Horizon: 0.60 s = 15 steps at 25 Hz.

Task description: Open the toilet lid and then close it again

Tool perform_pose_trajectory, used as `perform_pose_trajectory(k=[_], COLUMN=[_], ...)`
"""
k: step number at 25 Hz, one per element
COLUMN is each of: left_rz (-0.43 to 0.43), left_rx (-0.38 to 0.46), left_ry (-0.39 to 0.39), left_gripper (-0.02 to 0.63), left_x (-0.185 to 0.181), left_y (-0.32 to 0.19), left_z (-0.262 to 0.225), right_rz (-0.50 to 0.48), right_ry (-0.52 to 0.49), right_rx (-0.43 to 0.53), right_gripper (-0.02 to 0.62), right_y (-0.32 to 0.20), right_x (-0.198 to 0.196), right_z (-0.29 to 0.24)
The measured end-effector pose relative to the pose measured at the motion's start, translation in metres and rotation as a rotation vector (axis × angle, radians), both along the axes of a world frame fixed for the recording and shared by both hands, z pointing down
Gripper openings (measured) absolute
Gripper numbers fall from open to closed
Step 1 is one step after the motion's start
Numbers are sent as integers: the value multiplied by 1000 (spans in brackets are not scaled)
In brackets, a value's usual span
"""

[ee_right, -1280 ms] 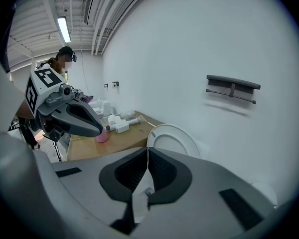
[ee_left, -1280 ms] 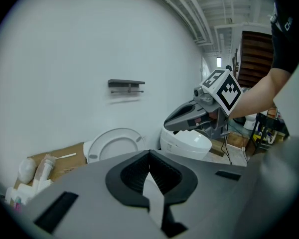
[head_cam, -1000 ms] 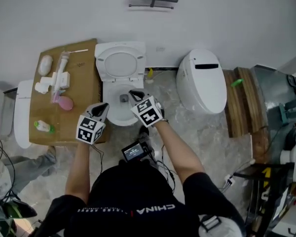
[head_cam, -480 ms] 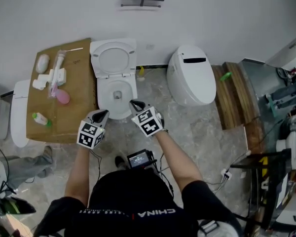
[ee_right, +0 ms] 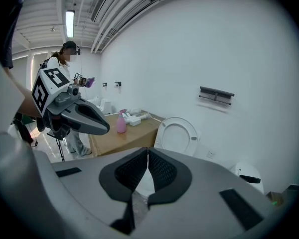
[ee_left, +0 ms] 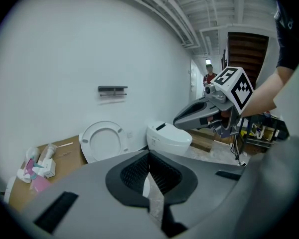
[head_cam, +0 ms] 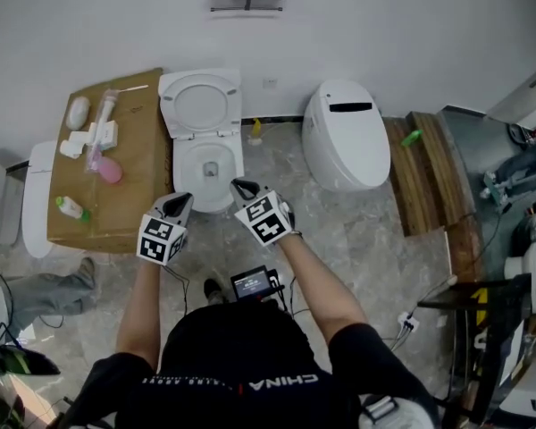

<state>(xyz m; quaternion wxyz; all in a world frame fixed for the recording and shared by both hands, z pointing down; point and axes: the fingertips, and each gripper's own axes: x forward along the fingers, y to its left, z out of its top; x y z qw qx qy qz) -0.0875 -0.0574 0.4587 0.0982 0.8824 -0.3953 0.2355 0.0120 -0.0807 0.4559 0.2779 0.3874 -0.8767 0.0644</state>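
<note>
Toilet lid point(head_cam: 199, 104) upright against white wall point(head_cam: 384, 25), marbled floor point(head_cam: 375, 248) around; left tool point(head_cam: 185, 197), right tool point(head_cam: 236, 185), jaws together, empty.

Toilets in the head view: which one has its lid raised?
The toilet beside the cardboard box: its lid stands up at the back and the bowl is exposed. The rounder toilet to its right is closed.

Head view looks down; all three views share the open toilet point(head_cam: 202, 105).

Cardboard box point(head_cam: 138, 186) left of open toilet point(head_cam: 189, 164) — second toilet point(head_cam: 344, 141) right.
</note>
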Motion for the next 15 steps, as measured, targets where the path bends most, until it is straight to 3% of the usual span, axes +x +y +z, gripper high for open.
perform_pose_trajectory(k=[15], left_rz=[-30], left_rx=[17], left_ry=[-14], left_gripper=[11], left_x=[11], left_y=[-1], left_z=[-9], right_rz=[-61], right_ry=[-19], right_rx=[11], right_gripper=[17], right_y=[1], right_x=[-3], right_z=[-8])
